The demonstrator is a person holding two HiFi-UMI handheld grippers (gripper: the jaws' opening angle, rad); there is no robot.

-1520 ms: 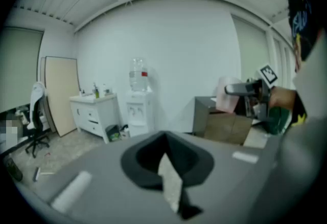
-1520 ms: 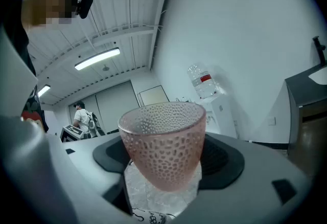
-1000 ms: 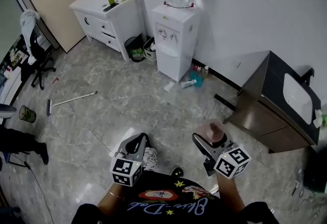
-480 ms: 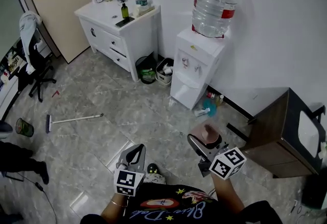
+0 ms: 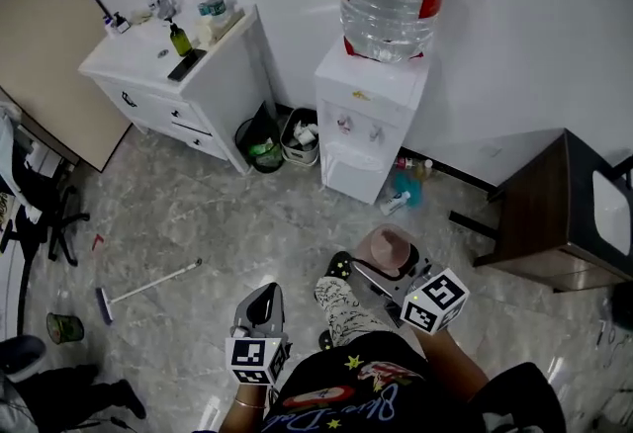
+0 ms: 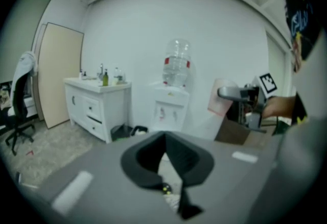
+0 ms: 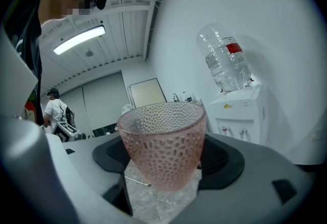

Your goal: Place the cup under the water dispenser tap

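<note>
A pink dimpled cup (image 5: 386, 248) stands upright between the jaws of my right gripper (image 5: 388, 270), which is shut on it. In the right gripper view the cup (image 7: 163, 146) fills the centre, and the black pads (image 7: 225, 159) press its sides. The white water dispenser (image 5: 371, 120) stands against the wall ahead, with a large bottle on top and two taps (image 5: 358, 128) on its front. It is a short way beyond the cup and apart from it. My left gripper (image 5: 259, 307) hangs low at the left, shut and holding nothing.
A white cabinet (image 5: 173, 75) with bottles stands left of the dispenser. Two bins (image 5: 265, 146) sit between them. A dark wooden table (image 5: 554, 214) is at the right. A broom (image 5: 148, 285) lies on the floor to the left, and small bottles (image 5: 401, 196) lie by the dispenser's base.
The person has walked toward the dispenser, so it now looks larger and nearer. The right gripper still holds the cup. The left gripper stays low.
</note>
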